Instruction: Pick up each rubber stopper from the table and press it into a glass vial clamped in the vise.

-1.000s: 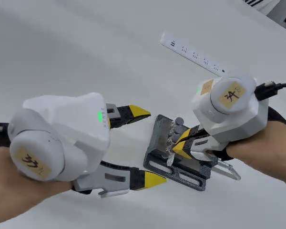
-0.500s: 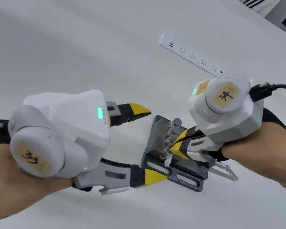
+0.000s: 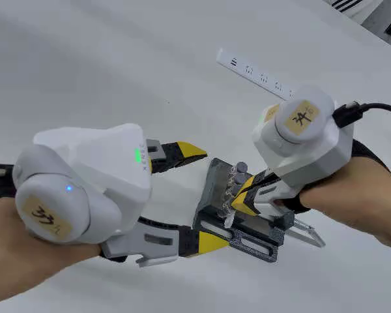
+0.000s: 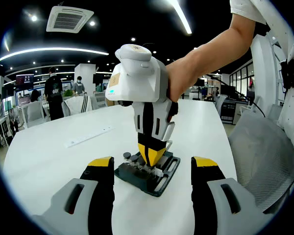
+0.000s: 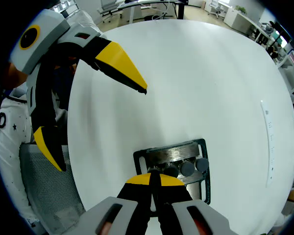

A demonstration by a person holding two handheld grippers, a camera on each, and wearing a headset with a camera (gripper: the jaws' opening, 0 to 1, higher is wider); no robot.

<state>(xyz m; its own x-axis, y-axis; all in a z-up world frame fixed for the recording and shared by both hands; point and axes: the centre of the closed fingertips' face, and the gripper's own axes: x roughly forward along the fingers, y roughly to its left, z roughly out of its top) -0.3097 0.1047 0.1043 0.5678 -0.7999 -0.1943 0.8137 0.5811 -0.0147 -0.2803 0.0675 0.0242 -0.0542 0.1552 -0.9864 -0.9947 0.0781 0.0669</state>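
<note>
The left gripper (image 3: 201, 197) has its fingers spread wide, just left of the vise (image 3: 247, 235) on the white tabletop (image 3: 117, 78). Glass vials (image 3: 233, 189) with grey stoppers (image 3: 242, 167) stand in the vise. The right gripper (image 3: 242, 201) points down at them, fingers pressed together.

- Left gripper (image 3: 215, 199): jaws wide apart, just beside the vise (image 3: 251, 240).
- Right gripper (image 3: 238, 205): jaws together, tips at the stoppered vials (image 3: 238, 176).
- Power strip (image 3: 260, 74) lies farther back on the table (image 3: 85, 65).

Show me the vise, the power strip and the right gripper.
vise (image 3: 216, 186): head view, on its upright grey jaw plate.
power strip (image 3: 254, 72): head view, middle of its white top.
right gripper (image 3: 238, 205): head view, between its yellow fingertips.
</note>
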